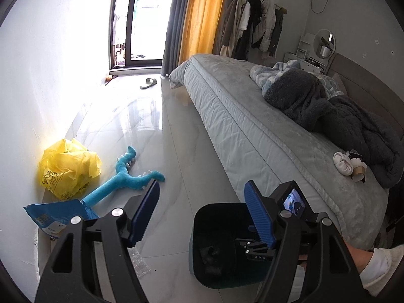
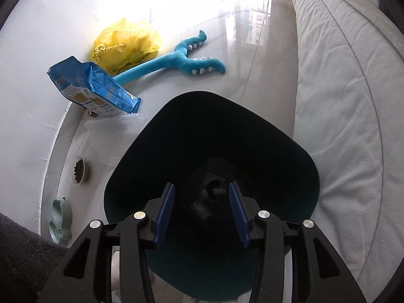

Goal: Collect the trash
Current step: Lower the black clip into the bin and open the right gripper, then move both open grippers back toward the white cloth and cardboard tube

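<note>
A dark teal trash bin stands on the floor beside the bed. My right gripper hangs open over the bin's mouth, pointing steeply down, with nothing between its blue pads. Dark crumpled trash lies at the bin's bottom. In the left wrist view the right gripper shows above the bin, held by a hand in a white sleeve. My left gripper is open and empty, raised over the floor left of the bin. On the bed lie a white crumpled wad and a cardboard roll.
Against the wall sit a yellow plastic bag, a blue packet, a blue plush toy and bubble wrap. A pet food bowl and green double dish are nearer. The bed runs along the right.
</note>
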